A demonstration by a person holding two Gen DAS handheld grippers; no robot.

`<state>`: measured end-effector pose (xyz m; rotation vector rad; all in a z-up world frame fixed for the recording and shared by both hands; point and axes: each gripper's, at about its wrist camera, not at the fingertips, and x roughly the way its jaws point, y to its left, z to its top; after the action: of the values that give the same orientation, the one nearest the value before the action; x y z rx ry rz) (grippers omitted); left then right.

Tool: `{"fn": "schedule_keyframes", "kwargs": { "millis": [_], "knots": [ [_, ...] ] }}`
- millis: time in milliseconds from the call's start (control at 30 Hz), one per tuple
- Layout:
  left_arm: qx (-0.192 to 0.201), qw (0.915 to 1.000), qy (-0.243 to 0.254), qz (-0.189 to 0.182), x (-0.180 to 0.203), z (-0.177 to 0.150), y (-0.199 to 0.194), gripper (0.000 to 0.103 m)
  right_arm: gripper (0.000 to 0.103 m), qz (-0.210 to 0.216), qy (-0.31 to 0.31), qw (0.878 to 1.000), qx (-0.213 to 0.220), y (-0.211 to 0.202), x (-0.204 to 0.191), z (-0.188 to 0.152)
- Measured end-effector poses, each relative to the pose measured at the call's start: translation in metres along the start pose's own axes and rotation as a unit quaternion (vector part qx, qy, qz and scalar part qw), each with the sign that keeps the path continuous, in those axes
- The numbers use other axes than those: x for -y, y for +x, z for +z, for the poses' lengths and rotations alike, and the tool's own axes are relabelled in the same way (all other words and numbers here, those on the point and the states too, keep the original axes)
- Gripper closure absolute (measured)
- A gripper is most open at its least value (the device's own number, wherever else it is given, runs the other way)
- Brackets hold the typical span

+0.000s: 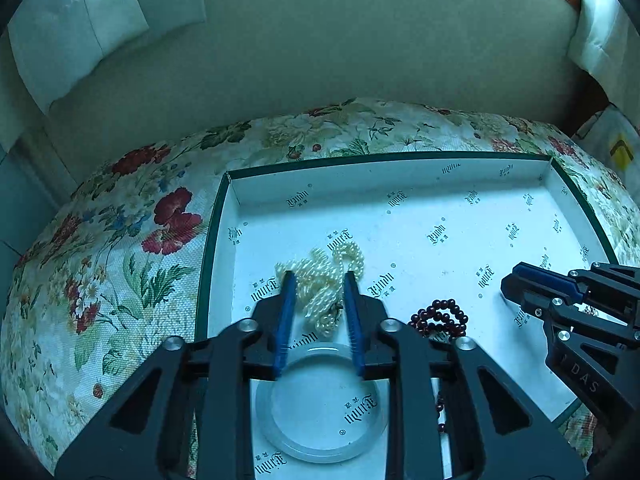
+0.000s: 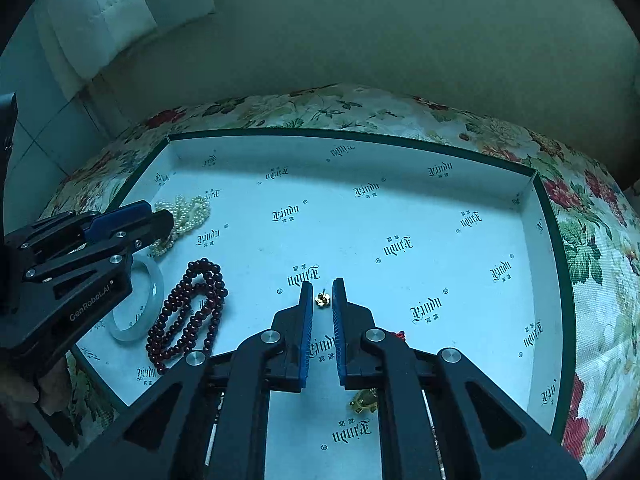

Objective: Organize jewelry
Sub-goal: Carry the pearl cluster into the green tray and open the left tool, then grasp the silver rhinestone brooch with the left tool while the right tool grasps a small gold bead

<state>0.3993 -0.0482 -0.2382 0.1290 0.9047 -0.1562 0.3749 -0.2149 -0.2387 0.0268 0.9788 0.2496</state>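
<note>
A white printed box tray [image 1: 500, 184] [image 2: 440, 208] with a dark green rim lies on a floral cushion. My left gripper [image 1: 319, 278] is open, its blue pads on either side of a heap of pearl necklace [image 1: 320, 284] [image 2: 188, 208]. A pale jade bangle [image 1: 320, 400] [image 2: 154, 280] lies under it. A dark red bead string [image 1: 438, 316] [image 2: 188, 312] lies beside. My right gripper [image 2: 321, 284] is open a little around a small gold earring [image 2: 322, 299]; it also shows in the left wrist view [image 1: 510, 280]. A gold piece [image 2: 362, 400] and a red item [image 2: 398, 335] are partly hidden under it.
The floral cushion [image 1: 120, 272] [image 2: 592, 248] surrounds the tray. A pale upholstered backrest [image 1: 320, 40] rises behind it, with white quilted fabric [image 1: 80, 20] at the upper left. The tray's right half [image 2: 460, 260] holds only printed lining.
</note>
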Motion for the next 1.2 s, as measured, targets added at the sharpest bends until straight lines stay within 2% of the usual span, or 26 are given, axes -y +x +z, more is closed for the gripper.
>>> {"fn": "schedule_keyframes", "kwargs": {
  "millis": [33, 67, 100, 133, 333, 467, 867, 967, 1033, 1200],
  "knots": [
    [0.002, 1.0, 0.0, 0.0, 0.0, 0.0, -0.001, 0.06, 0.074, 0.0, 0.001, 1.0, 0.002, -0.001, 0.001, 0.0],
    [0.005, 1.0, -0.001, -0.001, 0.0, -0.001, -0.004, 0.056, 0.063, 0.0, 0.003, 1.0, 0.007, -0.004, 0.001, 0.0],
    [0.006, 1.0, -0.002, -0.001, 0.0, 0.0, -0.006, 0.055, 0.049, 0.0, 0.006, 1.0, 0.015, -0.007, 0.001, 0.001],
    [0.008, 1.0, -0.002, -0.001, 0.0, 0.0, -0.008, 0.054, 0.048, -0.003, 0.007, 1.0, 0.022, -0.011, 0.001, 0.002],
    [0.022, 0.9996, -0.017, -0.004, -0.006, -0.002, -0.038, 0.049, 0.048, 0.0, 0.011, 0.999, 0.053, -0.046, 0.001, 0.003],
    [0.03, 0.9993, -0.021, -0.005, -0.01, -0.012, -0.063, 0.049, 0.048, 0.004, 0.009, 0.998, 0.063, -0.07, -0.003, -0.008],
    [0.023, 0.9989, -0.04, -0.01, -0.018, -0.071, -0.119, 0.049, 0.049, -0.013, 0.015, 0.999, 0.049, -0.12, 0.0, -0.086],
    [0.013, 0.9991, -0.041, -0.008, -0.019, -0.09, -0.126, 0.049, 0.056, -0.027, 0.021, 0.999, 0.034, -0.126, 0.004, -0.111],
    [0.007, 0.9989, -0.045, -0.007, -0.02, -0.103, -0.13, 0.049, 0.064, -0.031, 0.023, 0.999, 0.018, -0.127, 0.006, -0.128],
    [-0.017, 0.9981, -0.059, -0.005, -0.026, -0.136, -0.135, 0.049, 0.074, -0.03, 0.033, 0.999, -0.016, -0.123, 0.011, -0.158]
  ]
}}
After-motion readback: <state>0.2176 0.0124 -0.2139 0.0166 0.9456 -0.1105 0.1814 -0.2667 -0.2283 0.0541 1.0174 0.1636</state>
